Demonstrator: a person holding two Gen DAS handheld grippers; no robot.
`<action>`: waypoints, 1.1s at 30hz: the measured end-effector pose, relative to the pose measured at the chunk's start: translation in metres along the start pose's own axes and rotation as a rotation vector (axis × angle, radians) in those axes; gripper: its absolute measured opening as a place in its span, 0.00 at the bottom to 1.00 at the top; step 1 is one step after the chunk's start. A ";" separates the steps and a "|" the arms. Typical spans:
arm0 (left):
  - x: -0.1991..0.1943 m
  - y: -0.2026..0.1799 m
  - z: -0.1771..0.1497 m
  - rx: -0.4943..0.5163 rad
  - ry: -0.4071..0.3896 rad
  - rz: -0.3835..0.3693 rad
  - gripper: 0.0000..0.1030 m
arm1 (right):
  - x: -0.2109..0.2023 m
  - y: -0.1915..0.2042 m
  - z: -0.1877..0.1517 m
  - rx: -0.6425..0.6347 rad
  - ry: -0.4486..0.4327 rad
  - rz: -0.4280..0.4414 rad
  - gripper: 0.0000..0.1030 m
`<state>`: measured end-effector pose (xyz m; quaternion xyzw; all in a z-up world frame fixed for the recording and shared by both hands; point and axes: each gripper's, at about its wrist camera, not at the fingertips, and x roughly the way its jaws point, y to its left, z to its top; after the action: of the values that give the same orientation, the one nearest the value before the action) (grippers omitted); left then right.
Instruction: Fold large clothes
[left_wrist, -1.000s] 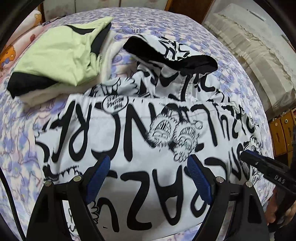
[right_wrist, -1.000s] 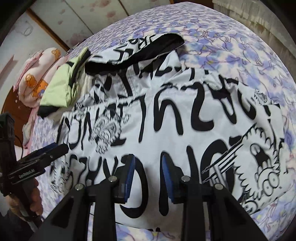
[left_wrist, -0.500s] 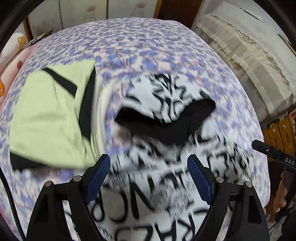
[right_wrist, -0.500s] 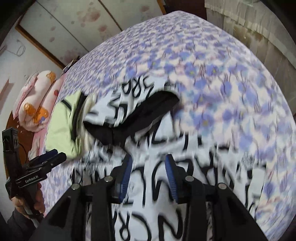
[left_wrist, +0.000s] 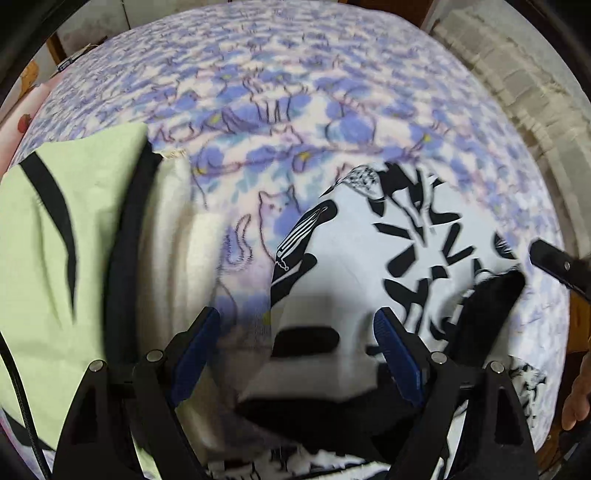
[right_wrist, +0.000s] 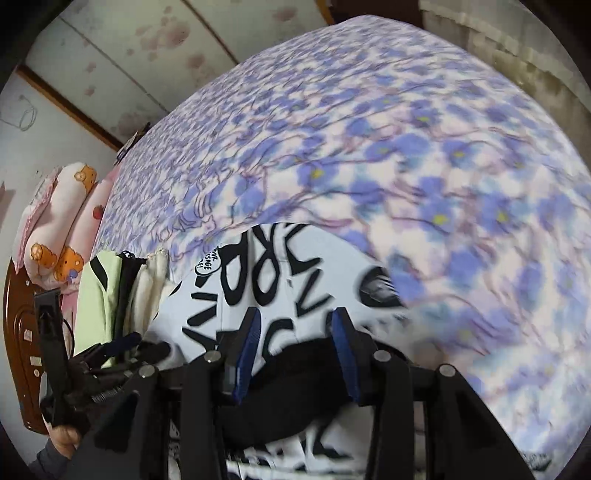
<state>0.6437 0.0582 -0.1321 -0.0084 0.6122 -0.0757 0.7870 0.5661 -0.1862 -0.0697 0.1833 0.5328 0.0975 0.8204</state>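
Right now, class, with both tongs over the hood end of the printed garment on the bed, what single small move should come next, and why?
Probably lower the left tongs onto the black-lined hood of the white graffiti-print hoodie. Both the left tongs and the right tongs are open and hold nothing, and the hood lies loose on the floral bedspread, unfolded.

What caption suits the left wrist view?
Open left tongs above a black-and-white printed garment on a flowered bedspread.

Printed garment (left_wrist: 343, 254) is smeared by motion blur; its lower part is cut off by frame bottom and hidden behind gripper bodies in both views. Lettering can't be read. Green folded clothing (left_wrist: 55, 266) is cropped at left edge.
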 end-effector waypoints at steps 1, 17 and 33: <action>0.006 0.000 0.001 0.007 0.004 0.013 0.82 | 0.013 0.004 0.001 -0.016 0.016 -0.007 0.36; 0.052 0.006 -0.004 0.044 0.087 0.023 0.82 | 0.049 -0.039 -0.084 -0.157 0.225 -0.115 0.11; 0.078 0.030 0.028 -0.008 0.162 -0.120 0.84 | 0.075 -0.079 0.023 0.046 0.236 -0.026 0.55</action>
<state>0.6931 0.0756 -0.2036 -0.0418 0.6724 -0.1208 0.7291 0.6157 -0.2362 -0.1558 0.1826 0.6302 0.0957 0.7486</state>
